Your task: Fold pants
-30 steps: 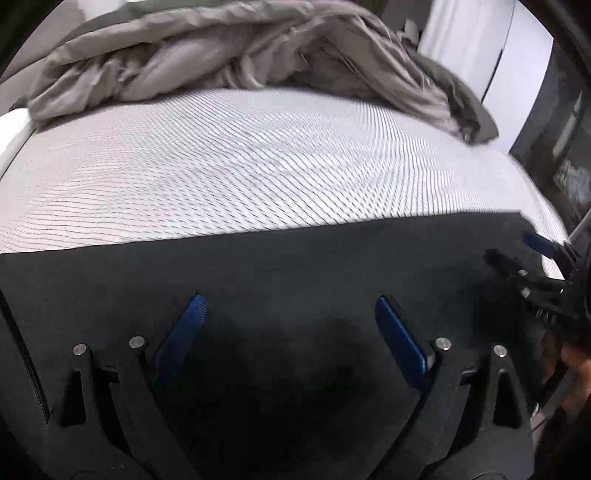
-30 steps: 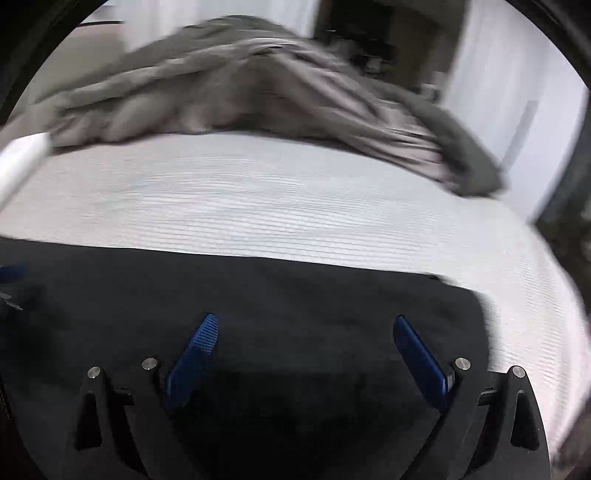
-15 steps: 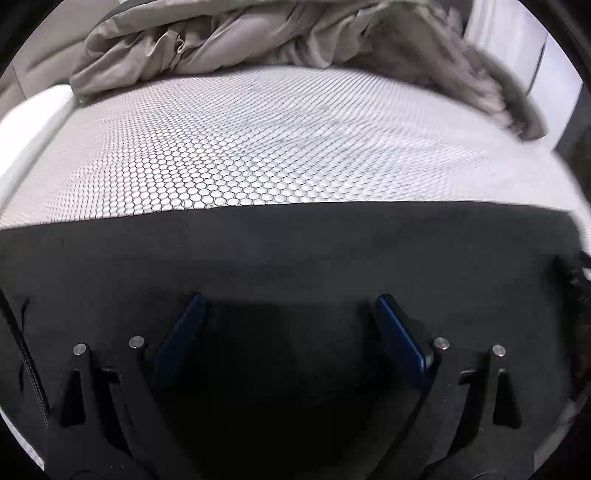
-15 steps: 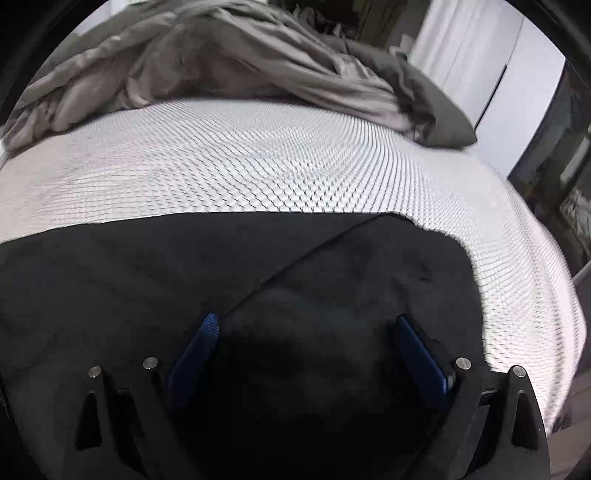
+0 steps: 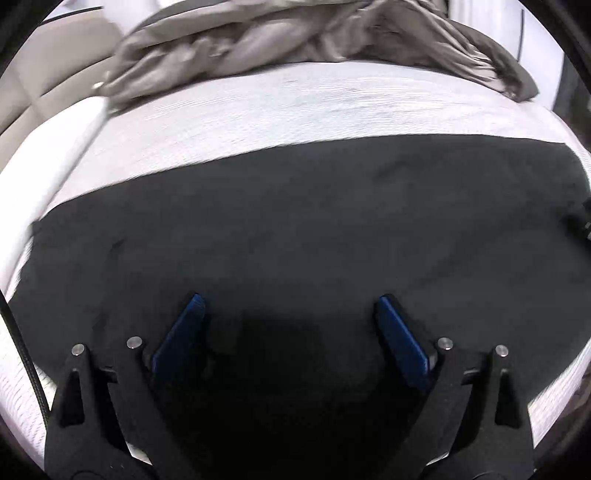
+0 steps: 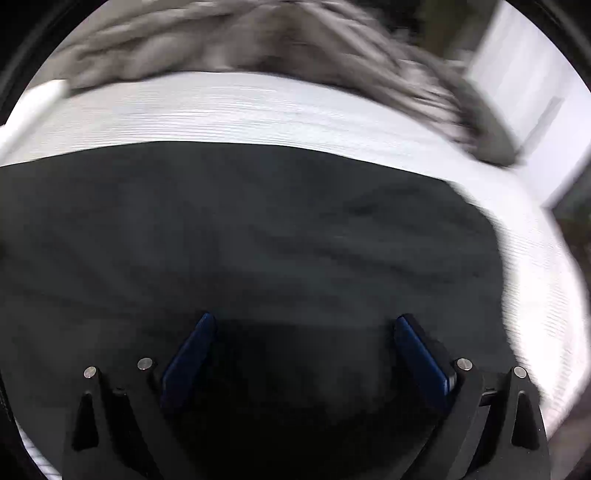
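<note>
Lying flat across the near part of the white bed (image 5: pixel 295 103), the black pants (image 5: pixel 314 221) spread under both tongs. Left tongs (image 5: pixel 290 314) and right tongs (image 6: pixel 304 332) are spread wide, gripping nothing. A grey blanket (image 5: pixel 288 33), somewhat blurred, is bunched beyond.

Left tongs (image 5: pixel 290 306) spread wide, blue pads (image 5: pixel 179 341) angled outward in a V, nothing between them. Right tongs (image 6: pixel 304 326) likewise parted wide (blue pads (image 6: pixel 421 356) well apart, gripping nothing). Both pointed forward and downward, black finger mounts low in each wrist view. Right wrist view smeared with motion blur.
</note>
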### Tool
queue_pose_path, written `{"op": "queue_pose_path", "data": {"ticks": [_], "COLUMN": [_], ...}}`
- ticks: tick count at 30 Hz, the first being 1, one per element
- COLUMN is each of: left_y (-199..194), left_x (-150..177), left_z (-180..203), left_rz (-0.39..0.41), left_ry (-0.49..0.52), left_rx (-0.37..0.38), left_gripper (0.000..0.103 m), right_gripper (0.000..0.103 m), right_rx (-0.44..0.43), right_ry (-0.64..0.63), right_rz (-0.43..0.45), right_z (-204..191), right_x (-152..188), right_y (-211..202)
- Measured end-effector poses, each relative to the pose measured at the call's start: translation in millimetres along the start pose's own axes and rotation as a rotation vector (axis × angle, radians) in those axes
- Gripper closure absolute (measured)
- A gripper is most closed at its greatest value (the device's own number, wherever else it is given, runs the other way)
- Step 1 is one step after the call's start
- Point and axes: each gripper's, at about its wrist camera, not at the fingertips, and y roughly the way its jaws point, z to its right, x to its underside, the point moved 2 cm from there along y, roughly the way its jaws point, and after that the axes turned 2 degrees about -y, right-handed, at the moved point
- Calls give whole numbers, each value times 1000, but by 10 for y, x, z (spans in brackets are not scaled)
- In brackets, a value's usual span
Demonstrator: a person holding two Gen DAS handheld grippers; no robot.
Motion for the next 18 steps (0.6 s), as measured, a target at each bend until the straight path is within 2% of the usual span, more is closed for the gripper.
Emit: {"op": "queue_pose_path", "data": {"ticks": [3,4,5,6,8,10,12,13,15,16,18], "left_y": [-268,-331,-364,-359,-330,-259,-272,-266,-255,-276,-389], "left_x": [172,202,241,281,350,363,416,450,508,554,599], "left_z": [-286,-292,-272,-248,-274,-438,-675,-837,-1162,-1313,-1504], "left_rz": [33,52,57,44,31,36,39,40,42,37,48], "left_ry": [-85,-84,-66,-41,-8,-24,-70,-103,-174,-213,-276], "left_rx": [72,109,134,131,90,67,47,23,-16,-8,35], "left_gripper": [9,9,9,9,9,9,9,9,9,10,21], "right_gripper": [5,5,5,5,5,5,5,5,4,4,3], "right_rx": [39,56,30,-12,-155,-262,-231,-223,-266,-259,-287], "right_ry": [35,18,-2,-11,-43,-152,-240,-244,-184,-158,-128], "right_rz": [6,34,72,94,133,143,129,115,86,74,66], "right_z": [34,-52,-190,-320,-703,-1114,-1363,-1384,-1282,-1282,-1171], "right_x": [73,98,129,156,208,246,302,321,319,334,290], "right_y": [-203,-352,-512,-621,-812,-884,-855,-818,-801,-807,-819]}}
